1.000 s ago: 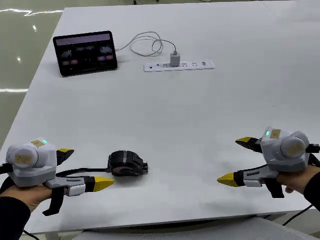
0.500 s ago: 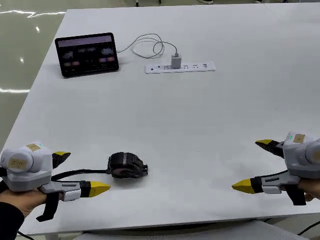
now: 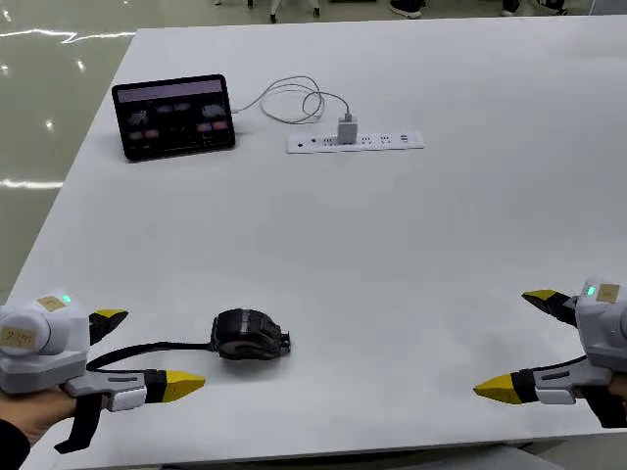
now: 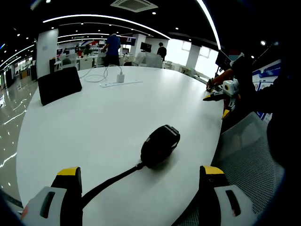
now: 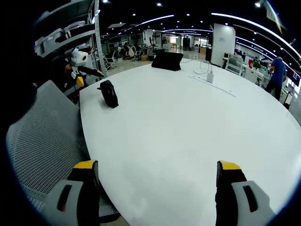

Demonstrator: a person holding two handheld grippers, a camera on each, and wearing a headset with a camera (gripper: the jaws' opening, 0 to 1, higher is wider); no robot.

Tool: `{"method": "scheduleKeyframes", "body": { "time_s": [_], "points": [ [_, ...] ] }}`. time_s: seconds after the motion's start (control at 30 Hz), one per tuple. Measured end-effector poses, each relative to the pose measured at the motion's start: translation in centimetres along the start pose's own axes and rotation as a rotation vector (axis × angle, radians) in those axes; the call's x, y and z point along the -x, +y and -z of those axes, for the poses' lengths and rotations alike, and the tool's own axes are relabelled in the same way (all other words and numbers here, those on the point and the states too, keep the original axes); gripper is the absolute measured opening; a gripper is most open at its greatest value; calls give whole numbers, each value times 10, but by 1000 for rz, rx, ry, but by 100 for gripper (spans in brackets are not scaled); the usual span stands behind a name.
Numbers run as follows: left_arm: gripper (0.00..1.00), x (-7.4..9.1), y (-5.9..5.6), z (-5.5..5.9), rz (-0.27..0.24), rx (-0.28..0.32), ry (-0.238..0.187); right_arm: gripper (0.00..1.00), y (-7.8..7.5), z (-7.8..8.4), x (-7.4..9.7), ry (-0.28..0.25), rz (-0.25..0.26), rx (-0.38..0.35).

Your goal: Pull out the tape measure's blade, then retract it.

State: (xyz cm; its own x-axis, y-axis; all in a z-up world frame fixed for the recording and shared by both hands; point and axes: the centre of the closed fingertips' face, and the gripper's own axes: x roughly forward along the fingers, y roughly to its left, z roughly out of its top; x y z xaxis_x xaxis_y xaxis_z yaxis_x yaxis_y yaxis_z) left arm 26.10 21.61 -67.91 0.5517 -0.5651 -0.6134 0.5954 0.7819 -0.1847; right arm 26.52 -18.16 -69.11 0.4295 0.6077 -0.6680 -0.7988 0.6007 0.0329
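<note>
The tape measure (image 3: 250,336), a black case with no blade showing outside it, lies near the front edge of the desk (image 3: 392,245), toward its left corner. Its black wrist strap (image 3: 116,353) trails left between the wide-open, empty jaws of the left gripper (image 3: 152,351). The right gripper (image 3: 511,343), also wide open and empty, sits well apart near the front right corner. Likely faults: the left jaws closing on the strap instead of the case, the unclamped case sliding off the front edge when the blade is pulled, or a released blade whipping back. No brand reads on the case. The gripper tags and the screen of the tablet (image 3: 174,116) are too small to read.
</note>
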Motion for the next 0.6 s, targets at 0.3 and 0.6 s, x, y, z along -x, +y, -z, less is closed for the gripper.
{"method": "scheduleKeyframes", "body": {
  "time_s": [0.3,0.6],
  "points": [
    [100,-1,1,4,9,10,12,100,3,1,-1,11,0,0],
    [100,-1,3,5,7,7,16,100,3,2,-2,13,-2,-3]
  ]
}}
